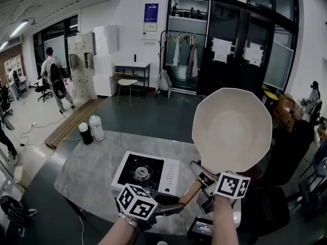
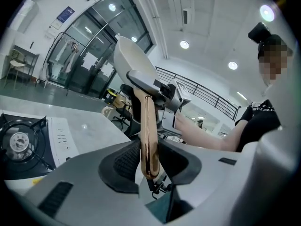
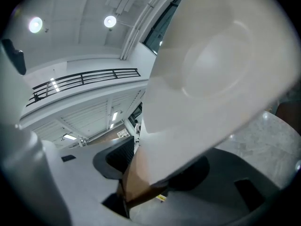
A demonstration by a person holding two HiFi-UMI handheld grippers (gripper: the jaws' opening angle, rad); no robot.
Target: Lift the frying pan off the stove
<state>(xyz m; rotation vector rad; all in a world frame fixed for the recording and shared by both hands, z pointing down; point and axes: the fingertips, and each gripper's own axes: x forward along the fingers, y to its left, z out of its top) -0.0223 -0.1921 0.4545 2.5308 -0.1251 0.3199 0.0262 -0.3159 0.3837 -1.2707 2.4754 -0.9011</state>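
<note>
Fingers of the left gripper (image 2: 149,161) and right gripper (image 3: 141,175) are clamping the copper metal handle (image 2: 146,126) of the cream round frying pan (image 1: 232,129), sharing its weight clear of the white gas stove (image 1: 171,175).

This is an open lab or office hall, not a home kitchen. A stone-topped table (image 1: 92,162) carries a portable stove (image 1: 147,173). Beyond the table stand tall glass doors (image 1: 230,50) with papers taped on, a coat rack (image 1: 183,52) hung with clothes, and a desk (image 1: 133,68) with a chair (image 1: 125,81). Left of the table, cables (image 1: 36,129) trail over the floor, and farther off a person (image 1: 53,78) stands. High above the table runs an upper-level railing (image 2: 207,95).
</note>
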